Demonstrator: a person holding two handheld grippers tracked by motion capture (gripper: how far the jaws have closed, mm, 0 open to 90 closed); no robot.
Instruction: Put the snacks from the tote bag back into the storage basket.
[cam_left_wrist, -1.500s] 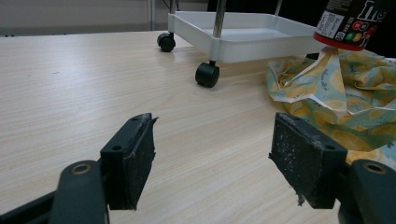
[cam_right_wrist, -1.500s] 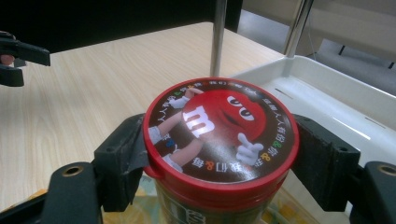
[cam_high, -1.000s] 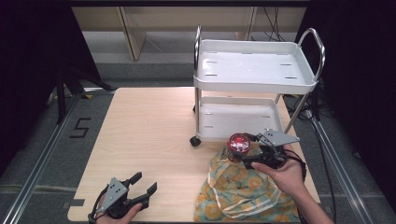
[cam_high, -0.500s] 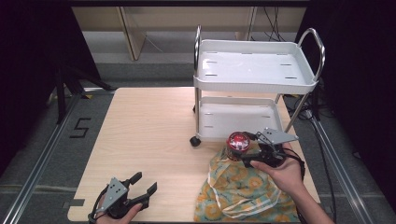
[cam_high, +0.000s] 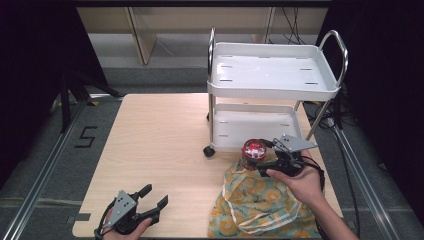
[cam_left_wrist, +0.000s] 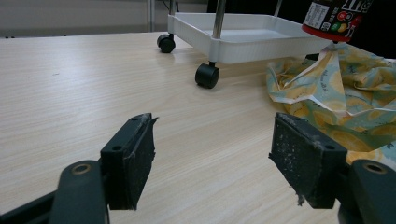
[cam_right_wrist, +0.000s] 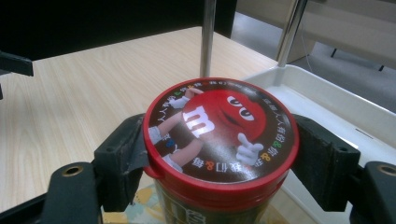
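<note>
A candy jar with a red lid printed with a red cartoon figure is held upright above the yellow patterned cloth bag. My right gripper is shut on the candy jar, its pads pressing both sides just under the lid. In the left gripper view the jar hangs above the bag at the upper right. My left gripper rests near the table's front left edge, open with nothing between its jaws.
A white two-shelf cart on black wheels stands at the table's back right, its lower tray right behind the jar. The wooden table stretches bare to the left. A floor marking "5" lies left of the table.
</note>
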